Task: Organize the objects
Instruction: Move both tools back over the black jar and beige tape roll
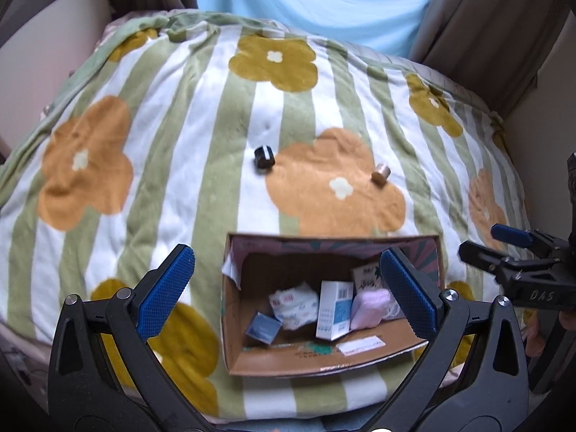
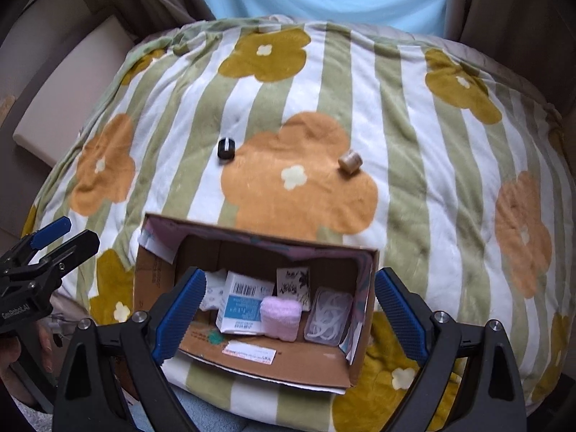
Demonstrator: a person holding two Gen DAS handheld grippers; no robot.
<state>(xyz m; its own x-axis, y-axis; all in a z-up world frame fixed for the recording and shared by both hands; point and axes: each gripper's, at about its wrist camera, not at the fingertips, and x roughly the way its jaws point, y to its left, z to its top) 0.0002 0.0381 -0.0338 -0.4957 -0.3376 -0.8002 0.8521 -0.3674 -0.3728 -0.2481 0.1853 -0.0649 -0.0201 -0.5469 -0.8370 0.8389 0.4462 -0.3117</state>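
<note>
Though both lie loose on the blanket (image 1: 172, 165), look easy to lift: black spool (image 1: 264, 158) at frame centre of the left wrist view, tan spool (image 1: 381, 173) to its right, well apart from each other and both beyond the far wall of the cardboard box (image 1: 234, 324). Judged small, light and stiff, but round, so likely to roll on the soft plush if nudged; best pinched across the flat ends or squarely over the barrel, pressed slightly into the fabric.

Left gripper (image 1: 288, 291) released, blue pads spread wide and holding nothing, hanging over the box. Right gripper (image 2: 291, 309) likewise spread and empty, also above the open box.

Inside the box, seen in the right wrist view: white-and-blue carton (image 2: 241, 302) at lower centre, pink spongy block (image 2: 280, 318) leaning against it, clear plastic case (image 2: 327, 316) with white pieces at right, printed card (image 2: 293, 280) upright behind. Also, in the left wrist view, small blue box (image 1: 262, 328) at lower left and crumpled white packet (image 1: 293, 304) beside it. Room left along the near floor of the box.
</note>
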